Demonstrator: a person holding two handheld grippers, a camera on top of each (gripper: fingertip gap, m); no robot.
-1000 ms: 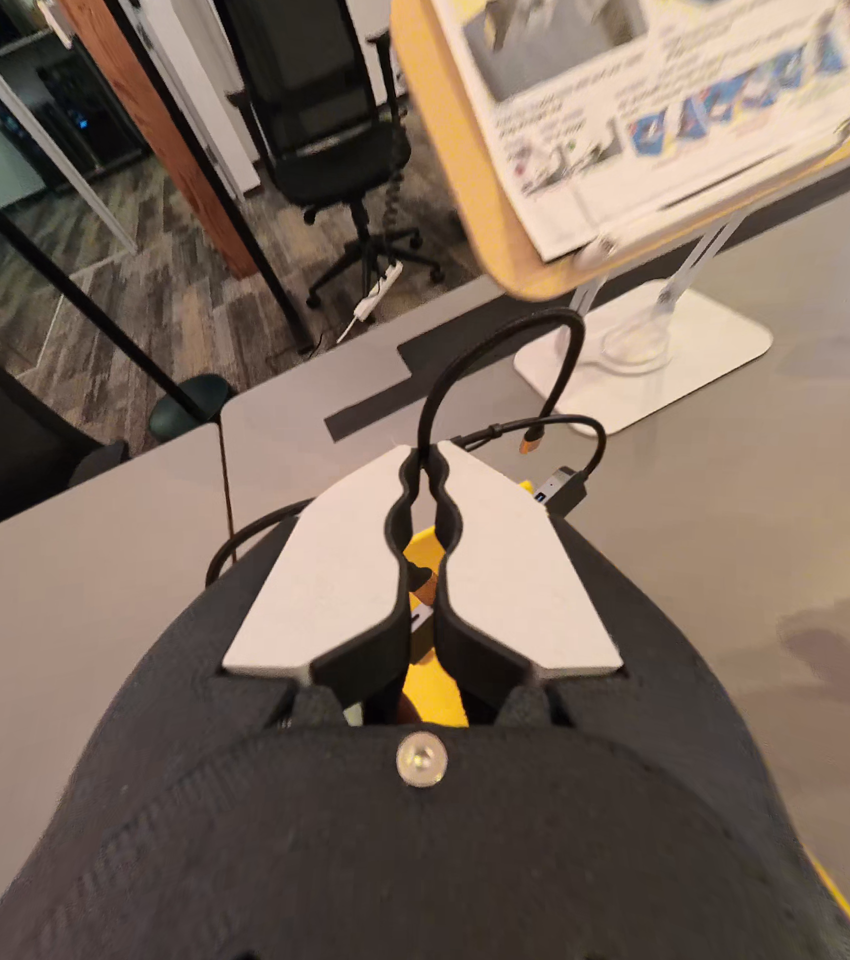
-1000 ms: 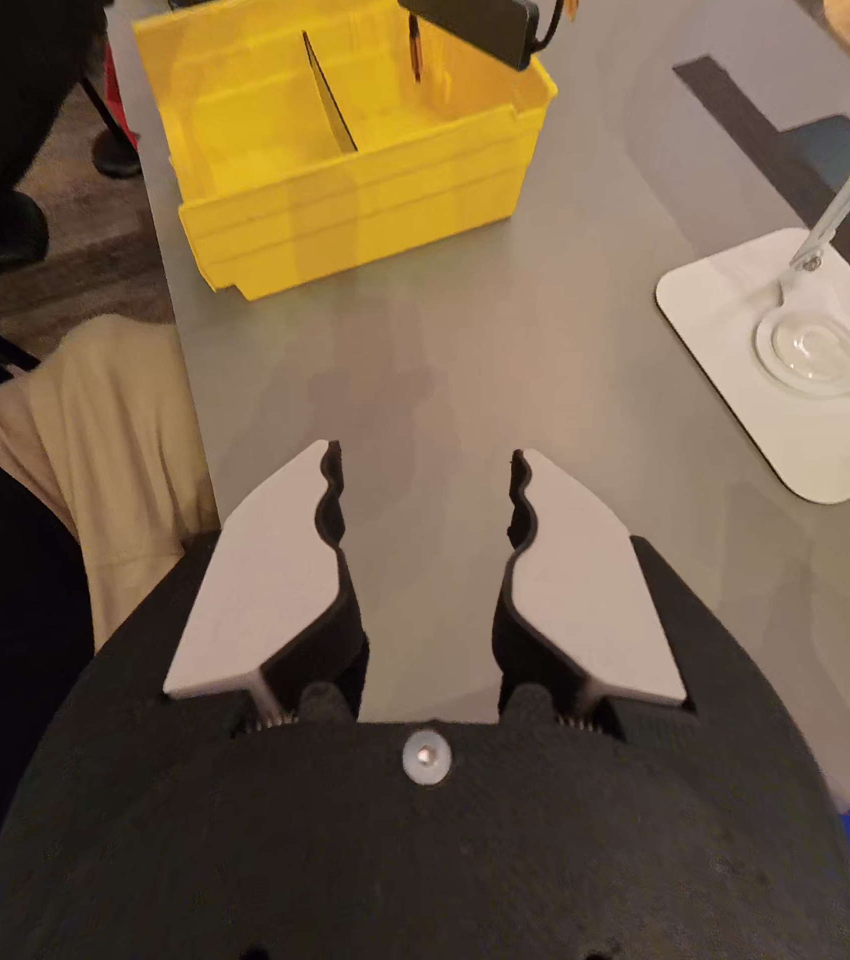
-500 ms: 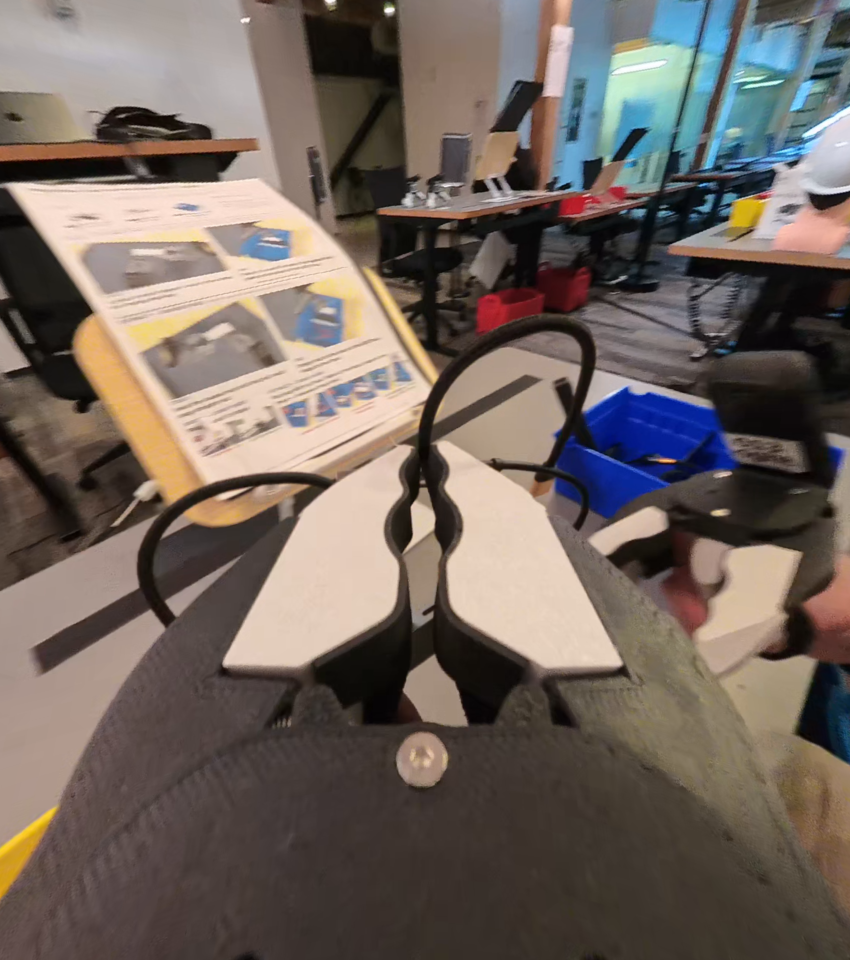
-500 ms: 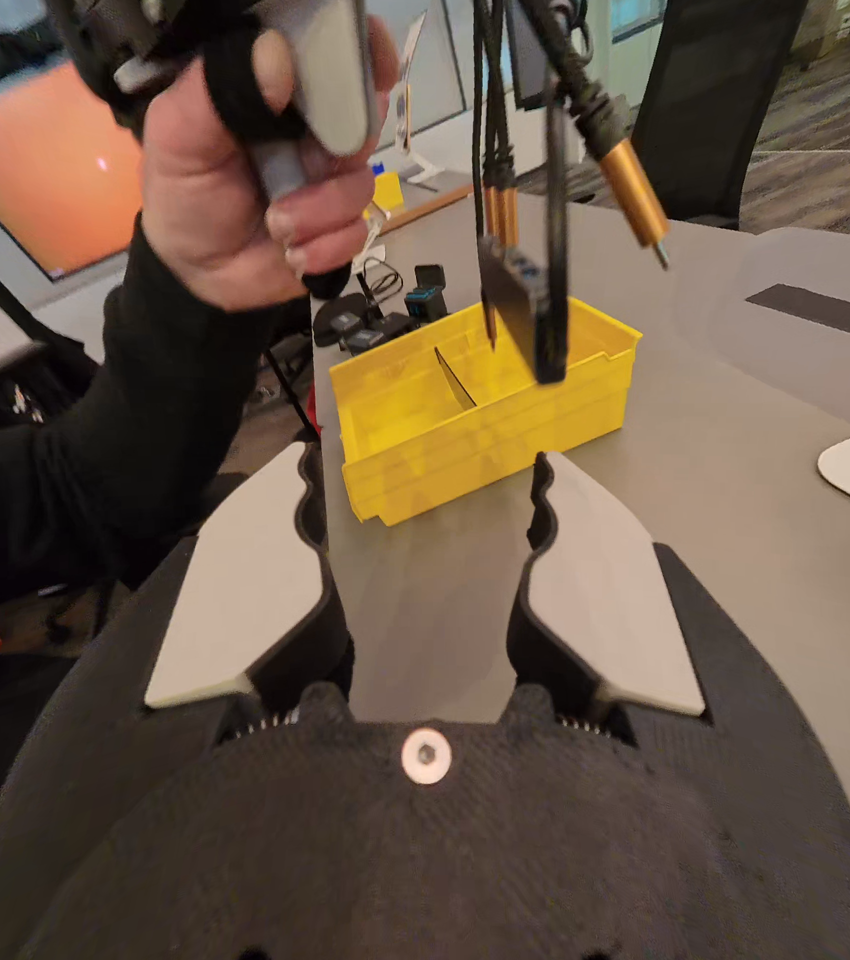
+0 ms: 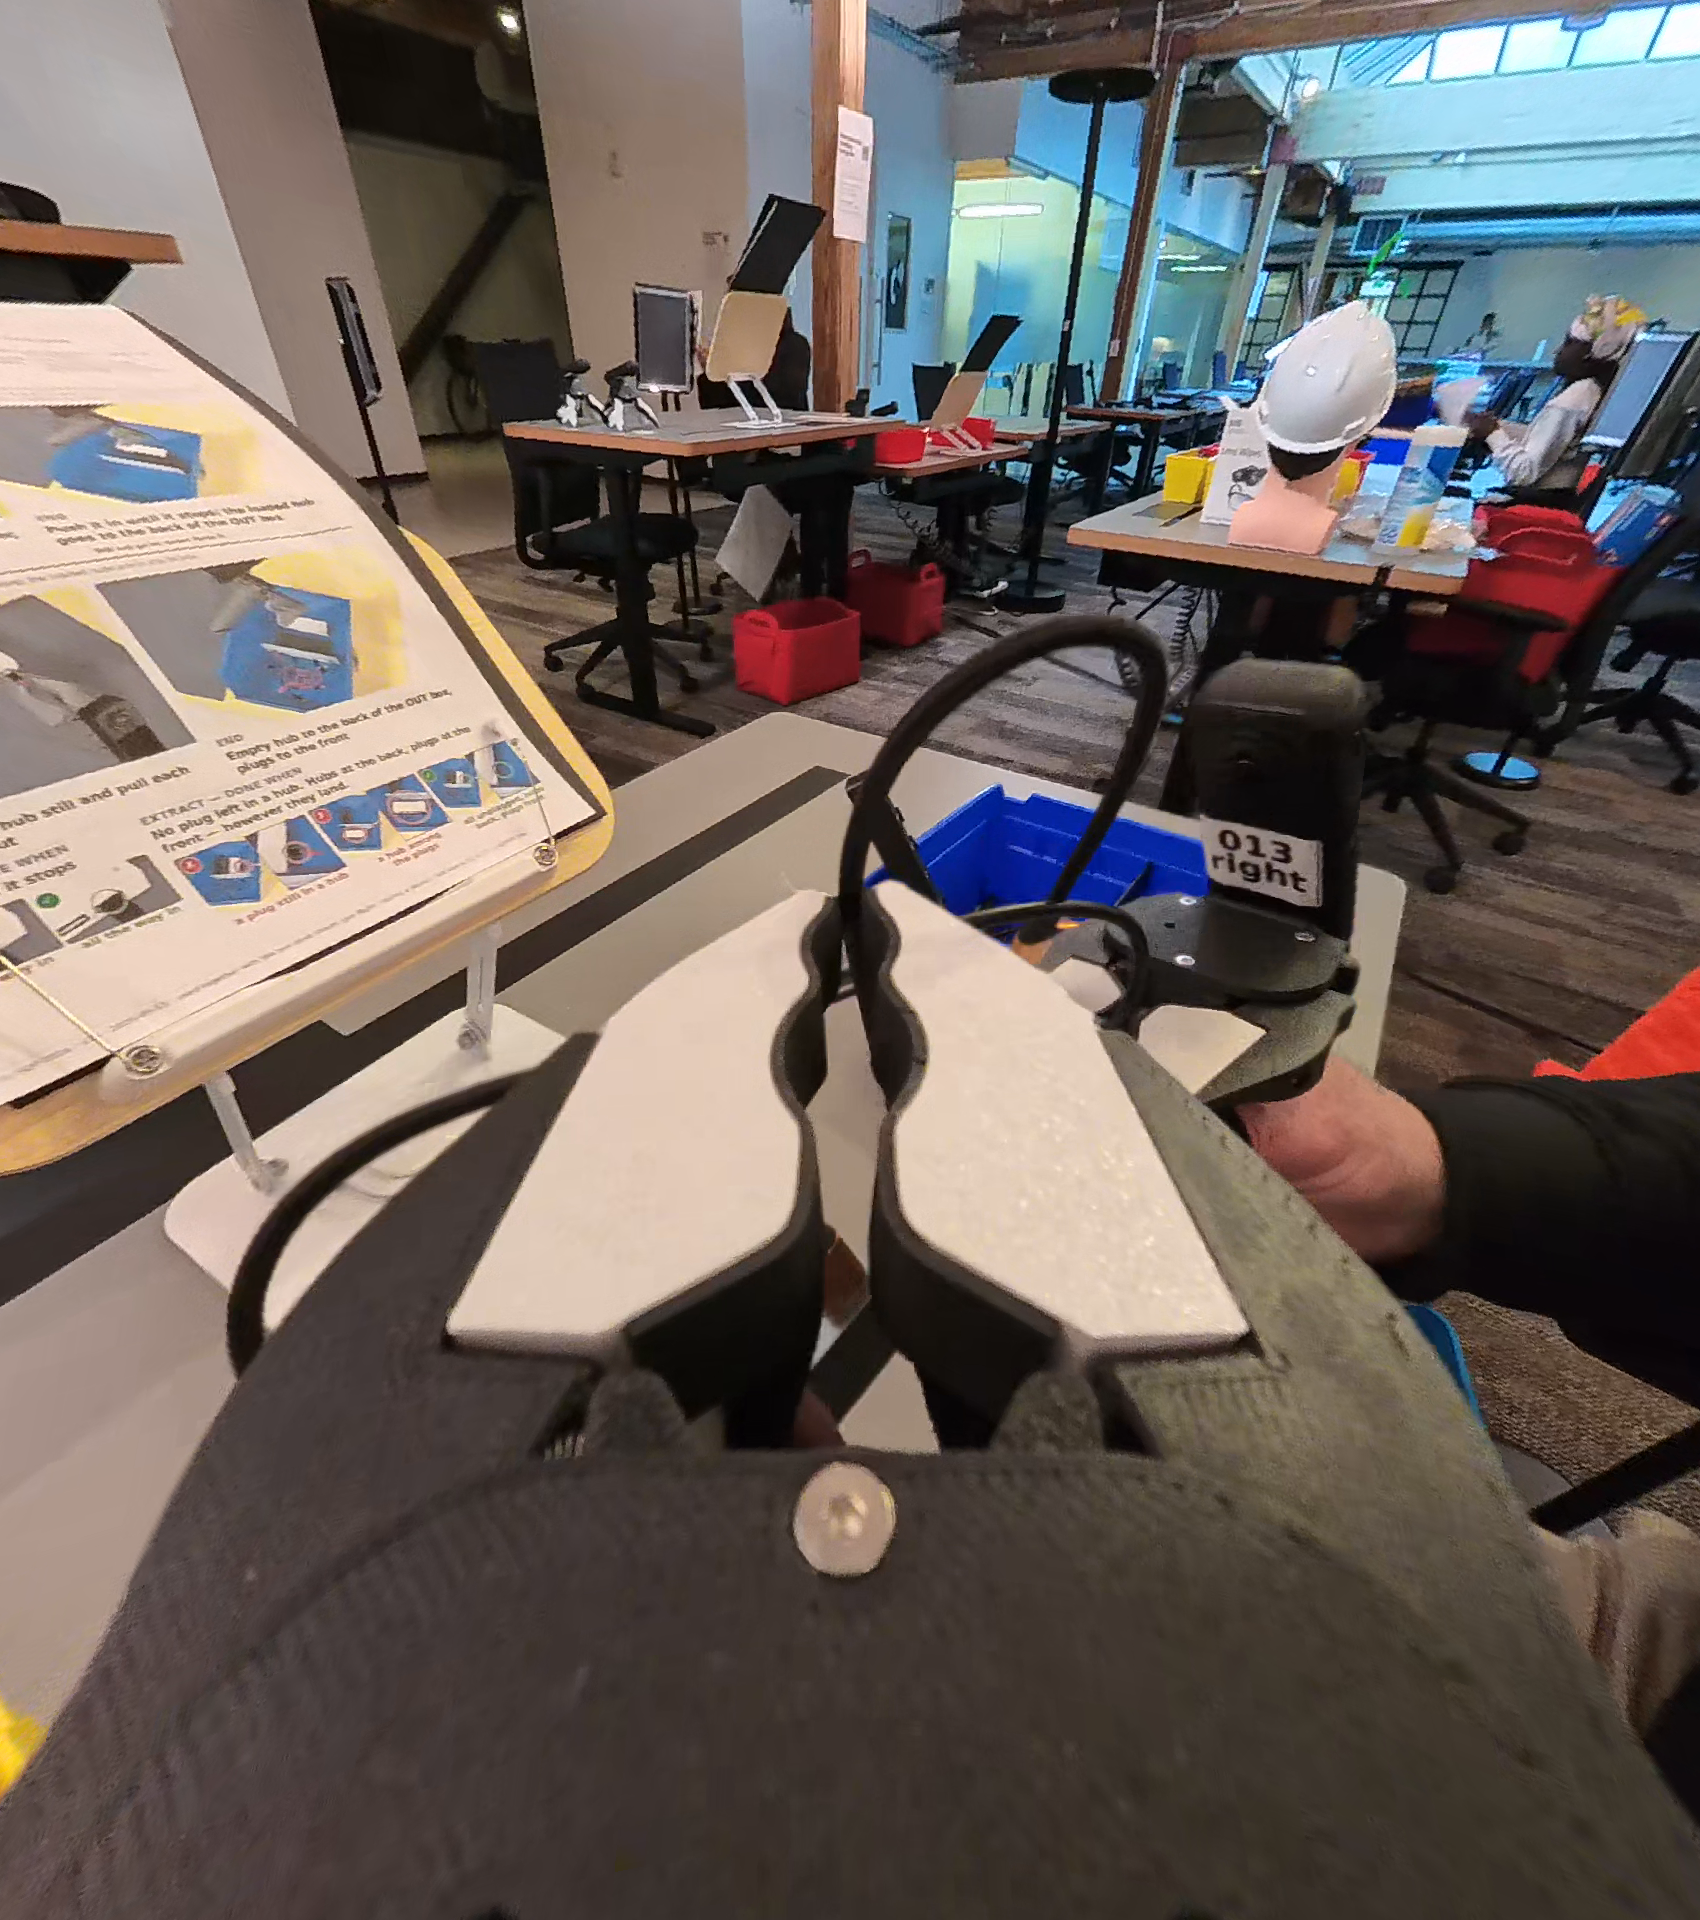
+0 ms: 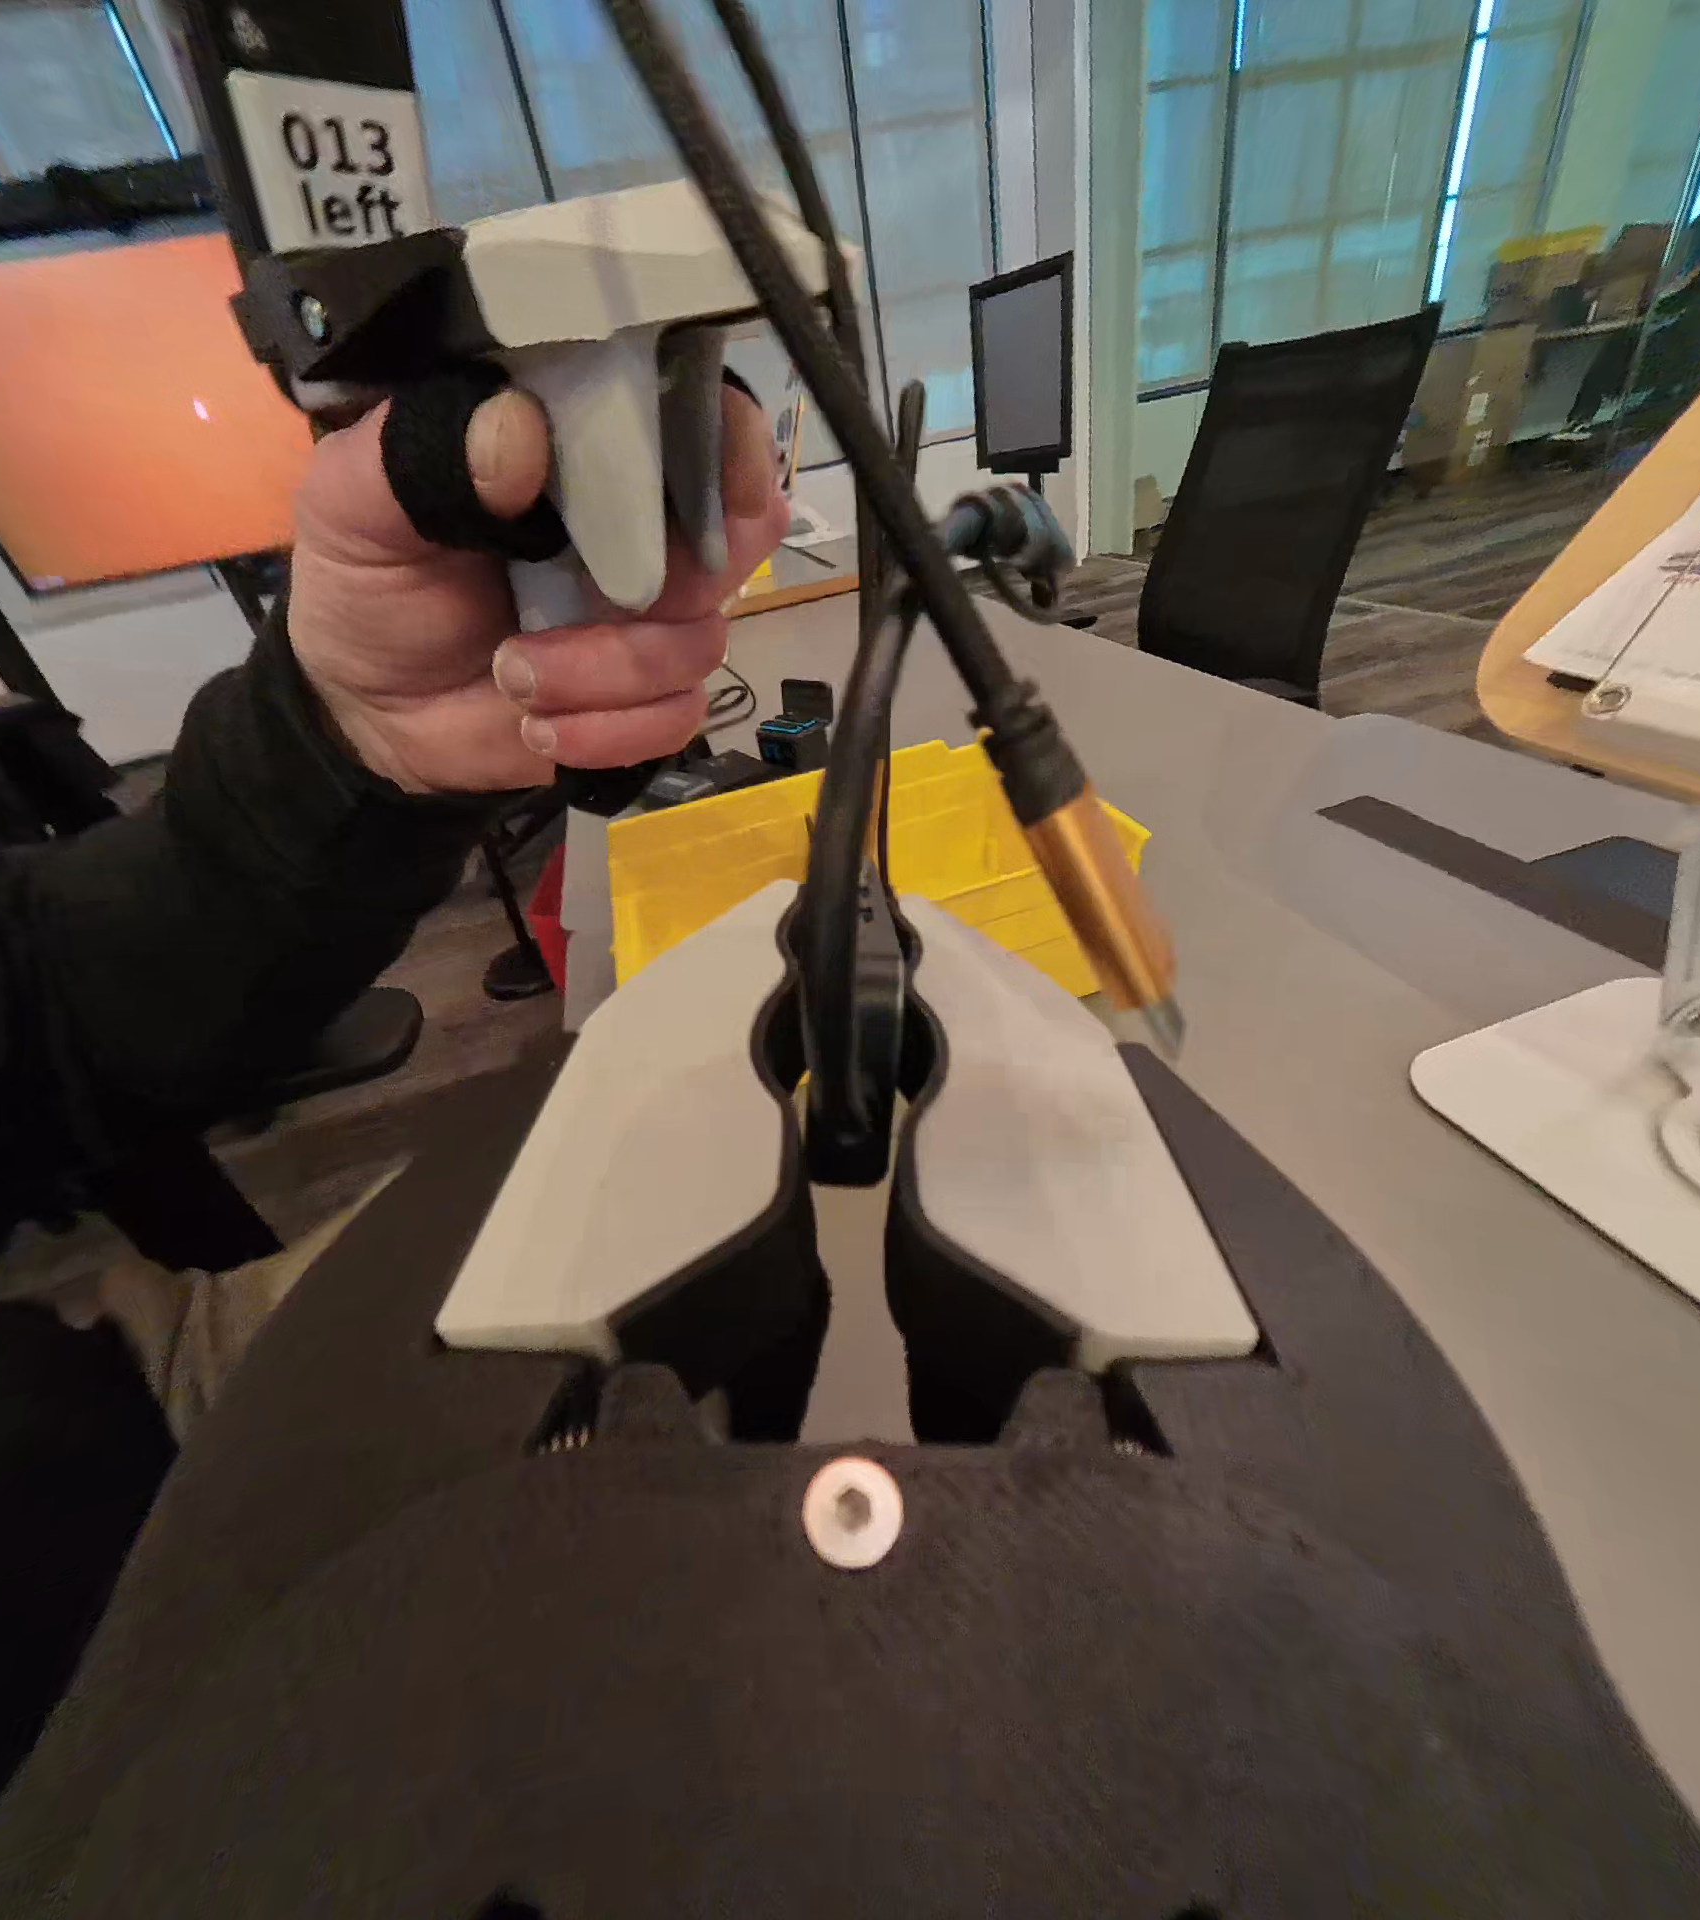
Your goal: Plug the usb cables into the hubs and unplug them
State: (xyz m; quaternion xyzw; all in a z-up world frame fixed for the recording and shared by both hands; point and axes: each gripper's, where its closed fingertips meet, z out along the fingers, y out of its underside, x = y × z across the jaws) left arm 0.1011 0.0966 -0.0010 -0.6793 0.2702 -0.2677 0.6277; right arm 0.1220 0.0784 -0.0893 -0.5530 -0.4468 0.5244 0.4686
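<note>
Above grey table, left hand-held gripper pinches cable; right hand-held gripper clamps hub.

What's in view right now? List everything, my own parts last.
cable: one, black, looping up from the left tongs
plug: one, gold, hanging by the right tongs
hub: one, black, between the right tongs' fingers
yellow bin: one, on the table behind the hub
blue bin: one, far table edge
instruction stand: one, wood with printed sheet, on the table
table: one, grey
left tongs: shut on cable
right tongs: shut on hub
</note>
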